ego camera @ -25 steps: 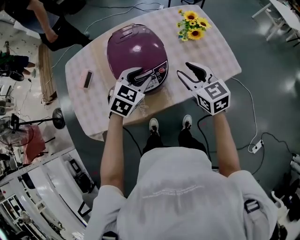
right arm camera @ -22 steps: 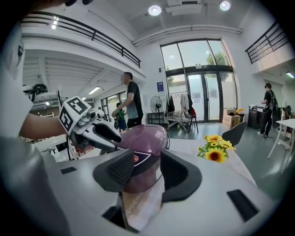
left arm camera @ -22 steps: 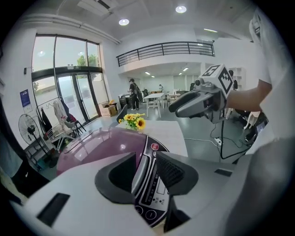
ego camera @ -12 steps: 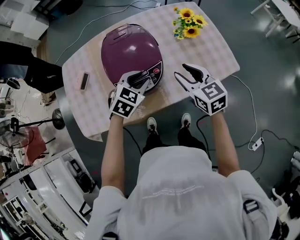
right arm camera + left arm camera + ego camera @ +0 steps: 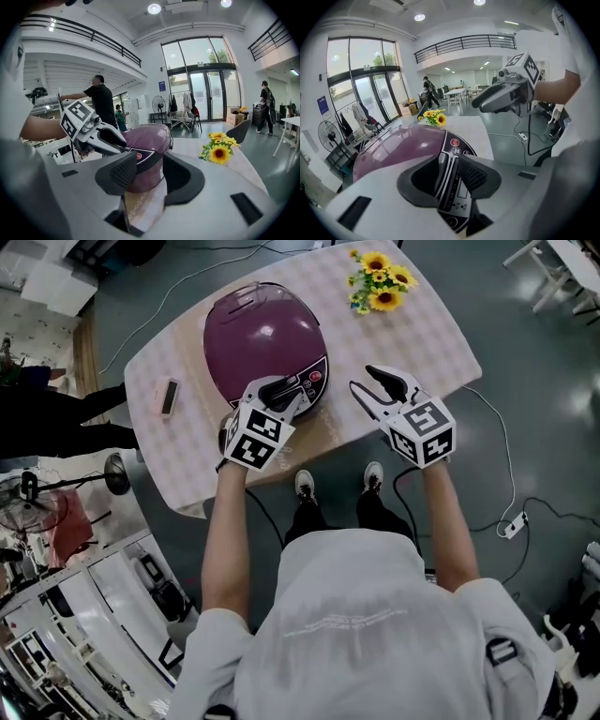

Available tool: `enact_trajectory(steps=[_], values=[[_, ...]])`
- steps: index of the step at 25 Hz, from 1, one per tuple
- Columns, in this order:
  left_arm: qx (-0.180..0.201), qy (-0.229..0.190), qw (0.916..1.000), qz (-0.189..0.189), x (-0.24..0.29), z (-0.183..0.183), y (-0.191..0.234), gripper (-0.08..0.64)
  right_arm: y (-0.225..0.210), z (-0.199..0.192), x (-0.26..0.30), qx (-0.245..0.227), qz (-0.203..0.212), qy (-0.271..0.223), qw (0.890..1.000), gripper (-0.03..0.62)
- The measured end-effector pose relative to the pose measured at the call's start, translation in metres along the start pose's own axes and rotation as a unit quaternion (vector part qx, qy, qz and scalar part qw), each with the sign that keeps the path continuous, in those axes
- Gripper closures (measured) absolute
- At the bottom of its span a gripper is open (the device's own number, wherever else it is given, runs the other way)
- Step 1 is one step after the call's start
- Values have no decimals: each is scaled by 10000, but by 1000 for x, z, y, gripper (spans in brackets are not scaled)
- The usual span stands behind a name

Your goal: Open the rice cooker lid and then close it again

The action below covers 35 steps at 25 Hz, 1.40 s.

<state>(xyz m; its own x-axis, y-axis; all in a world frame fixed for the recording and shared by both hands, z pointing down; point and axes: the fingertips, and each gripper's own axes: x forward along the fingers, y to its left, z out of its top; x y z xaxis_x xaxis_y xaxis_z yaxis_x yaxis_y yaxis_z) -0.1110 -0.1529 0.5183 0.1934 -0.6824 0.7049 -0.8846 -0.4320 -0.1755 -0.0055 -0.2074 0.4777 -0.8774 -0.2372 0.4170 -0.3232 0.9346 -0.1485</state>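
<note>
Now: purple rice cooker (image 5: 267, 343), lid (image 5: 255, 326) down, interior unseen.

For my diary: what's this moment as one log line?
lid shut | left gripper open, over panel | right gripper open, empty, over table

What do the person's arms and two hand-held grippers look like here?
The left hand-held gripper and right hand-held gripper each have a white body, dark ribbed jaw pads and a cube of black-and-white square markers. The person wears a light short-sleeved T-shirt; forearms bare.
</note>
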Motion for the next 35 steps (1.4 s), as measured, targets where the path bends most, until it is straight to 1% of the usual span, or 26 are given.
enact_trajectory(steps=[3, 10, 18, 29, 35], values=[[-27, -17, 10000, -50, 0, 0, 1, 416, 2, 0, 3, -16, 29, 16, 10000, 403], [45, -91, 9998, 148, -2, 1, 0, 416, -2, 0, 1, -10, -20, 36, 10000, 405], [38, -109, 9998, 174, -3, 1, 0, 416, 0, 0, 3, -11, -7, 60, 10000, 407], [-20, -135, 9994, 318, -6, 2, -1, 416, 5, -2, 0, -5, -10, 100, 9999, 407], [-1, -150, 9991, 390, -4, 2, -2, 417, 0, -5, -2, 0, -56, 116, 9999, 407]])
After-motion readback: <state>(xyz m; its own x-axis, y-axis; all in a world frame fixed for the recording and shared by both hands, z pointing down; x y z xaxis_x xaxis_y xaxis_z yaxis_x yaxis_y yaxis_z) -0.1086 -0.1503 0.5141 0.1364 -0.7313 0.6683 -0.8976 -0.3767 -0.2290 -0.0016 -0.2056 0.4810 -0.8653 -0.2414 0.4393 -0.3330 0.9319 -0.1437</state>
